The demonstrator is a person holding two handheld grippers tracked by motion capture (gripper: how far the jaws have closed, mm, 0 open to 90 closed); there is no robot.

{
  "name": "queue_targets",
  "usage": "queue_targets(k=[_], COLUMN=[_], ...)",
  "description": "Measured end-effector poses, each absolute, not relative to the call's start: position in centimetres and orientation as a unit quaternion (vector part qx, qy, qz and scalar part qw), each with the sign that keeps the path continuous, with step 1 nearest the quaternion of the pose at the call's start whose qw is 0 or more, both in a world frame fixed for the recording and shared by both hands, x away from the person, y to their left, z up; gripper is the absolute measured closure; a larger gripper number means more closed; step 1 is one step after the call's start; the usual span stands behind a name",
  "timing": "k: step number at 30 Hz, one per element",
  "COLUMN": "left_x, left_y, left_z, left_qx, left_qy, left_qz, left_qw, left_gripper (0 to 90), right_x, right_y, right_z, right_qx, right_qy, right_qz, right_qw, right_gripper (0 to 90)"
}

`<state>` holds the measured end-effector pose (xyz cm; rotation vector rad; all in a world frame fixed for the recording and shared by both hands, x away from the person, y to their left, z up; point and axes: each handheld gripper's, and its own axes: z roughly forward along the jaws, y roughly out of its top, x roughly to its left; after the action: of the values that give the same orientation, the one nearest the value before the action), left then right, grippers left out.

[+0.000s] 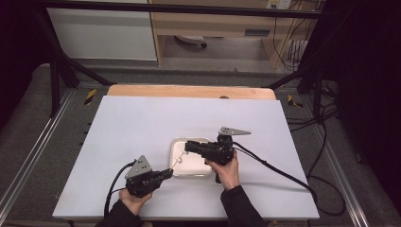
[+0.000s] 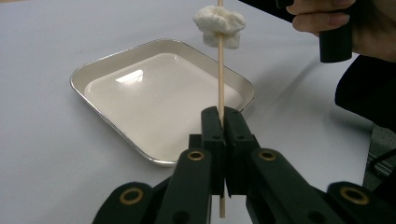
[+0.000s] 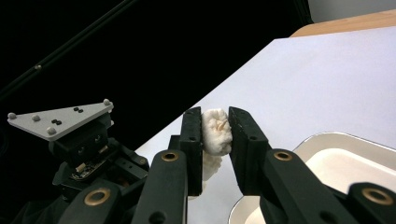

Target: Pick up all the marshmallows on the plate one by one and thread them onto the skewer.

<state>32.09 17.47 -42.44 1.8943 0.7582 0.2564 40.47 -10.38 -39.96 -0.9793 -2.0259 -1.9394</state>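
Note:
My left gripper (image 1: 169, 172) (image 2: 223, 114) is shut on a thin wooden skewer (image 2: 221, 79) (image 1: 178, 161) that rises from its jaws over a white metal tray (image 1: 194, 176) (image 2: 93, 70). A soft white lump (image 2: 219, 23) is threaded high on the skewer. My right gripper (image 1: 187, 146) (image 3: 215, 116) reaches in from the right, over the tray, to the skewer's top. Its two pads press on a white lump (image 3: 217, 133), and more white material hangs just below it (image 3: 211, 168). Whether the gripped lump sits on the skewer is hidden by the jaws.
The tray (image 3: 336, 140) holds nothing and lies near the middle of a white tabletop (image 1: 142, 123). A wooden strip (image 1: 189, 91) borders the table's far edge. Black cables (image 1: 283, 172) trail from both grippers toward the near right. Dark frame bars stand at the left and back.

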Motion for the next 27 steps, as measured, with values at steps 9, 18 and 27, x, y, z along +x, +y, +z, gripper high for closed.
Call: queue_targets(k=[9,18,27], left_x=[32.1,32.3,32.0], left_y=[17.3,17.0,17.1], left_z=[-42.5,-42.6,-42.4], left_qx=[0.788,0.784,0.780], left_qy=[0.317,0.315,0.312], left_qz=[0.106,0.102,0.106], left_qw=[0.517,0.525,0.531], left_gripper=[88.7,88.6,88.6], right_x=[40.1,39.8,39.8], right_y=[-9.9,-9.4,-9.8], right_z=[-40.6,-41.4,-40.7], right_qx=[-0.329,-0.323,-0.326], right_qy=[-0.675,-0.685,-0.693], right_qz=[-0.654,-0.645,-0.638], right_qw=[0.089,0.100,0.079], right_gripper=[77.4,76.8,56.7])
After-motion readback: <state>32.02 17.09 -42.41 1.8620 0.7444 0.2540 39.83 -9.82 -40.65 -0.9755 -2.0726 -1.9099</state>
